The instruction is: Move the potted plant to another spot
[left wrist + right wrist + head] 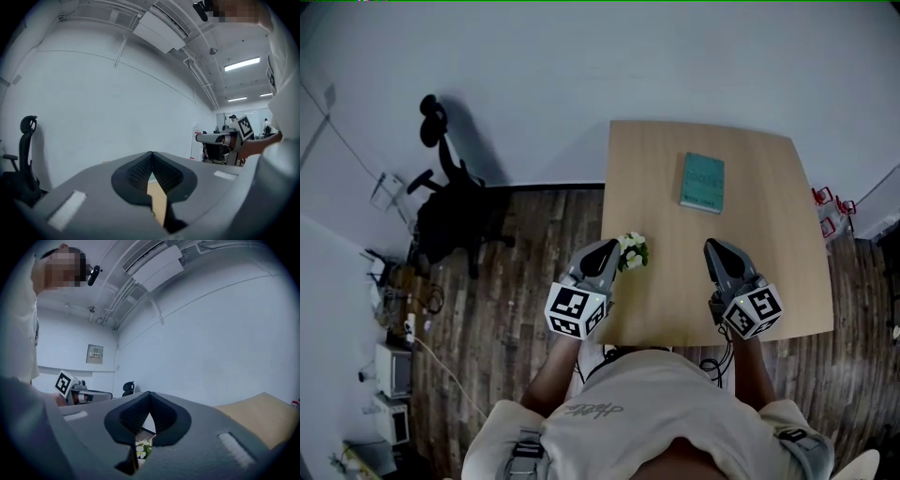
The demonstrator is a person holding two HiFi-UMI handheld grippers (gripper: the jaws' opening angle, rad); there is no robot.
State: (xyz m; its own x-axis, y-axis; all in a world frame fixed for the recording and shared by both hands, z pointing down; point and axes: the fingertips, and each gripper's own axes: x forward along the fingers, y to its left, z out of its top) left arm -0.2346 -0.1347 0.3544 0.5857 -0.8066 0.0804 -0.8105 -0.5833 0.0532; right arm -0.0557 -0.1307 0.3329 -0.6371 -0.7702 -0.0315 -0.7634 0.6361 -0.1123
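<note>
While left gripper and right gripper hover, fingers closed, empty, potted plant upright by table edge, blooms up

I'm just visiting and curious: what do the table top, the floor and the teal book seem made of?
Table top: pale wood or wood-look laminate, matte, with faint straight grain. Floor: dark planks with streaky grain; real wood or vinyl, I cannot tell. Teal book: likely paper under a smooth card cover; it lies thin and flat.
</note>
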